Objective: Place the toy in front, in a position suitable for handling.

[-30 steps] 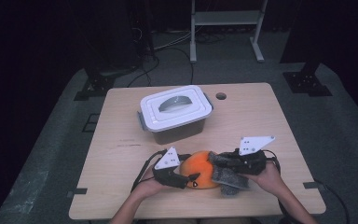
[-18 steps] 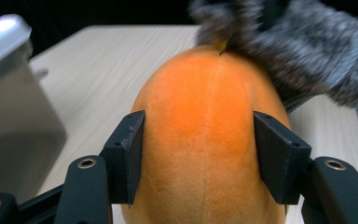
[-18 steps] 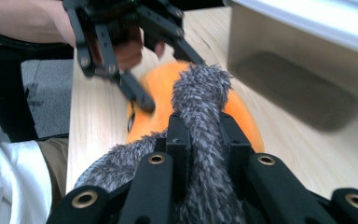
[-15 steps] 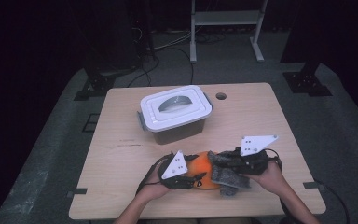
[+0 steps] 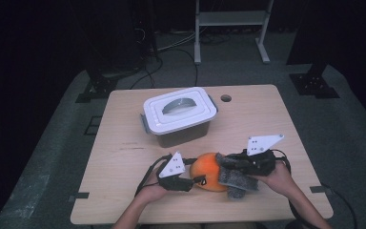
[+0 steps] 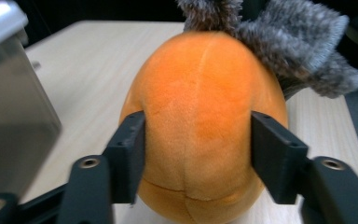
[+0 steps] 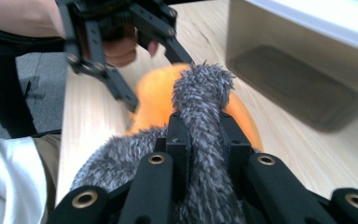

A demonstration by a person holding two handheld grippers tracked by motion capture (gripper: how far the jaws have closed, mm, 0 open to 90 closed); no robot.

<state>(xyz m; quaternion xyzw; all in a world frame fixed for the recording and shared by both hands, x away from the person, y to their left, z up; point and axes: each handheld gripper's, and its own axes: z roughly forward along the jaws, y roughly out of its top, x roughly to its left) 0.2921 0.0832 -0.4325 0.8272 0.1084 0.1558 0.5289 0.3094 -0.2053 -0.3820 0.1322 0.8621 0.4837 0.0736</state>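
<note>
On the left, my left gripper has its 2 jaws straddling the narrow end of the orange plush toy. They have just been closing, and in the left gripper view the black pads sit against the toy's flanks on either side of its centre seam, so I read this as a grip taking hold to steady the body. The toy lies on the wooden table near my edge, well in front of the lidded plastic box.

Its long axis runs roughly across the table, left to right: the rounded orange end points toward my left gripper, and the grey fuzzy tuft points right.

On the right, my right gripper is pinched tight on that tuft; in the right gripper view a grey strand is squeezed between the jaws. With 1 tool on each end, I judge the aim is to pull or control the toy from both sides.
</note>
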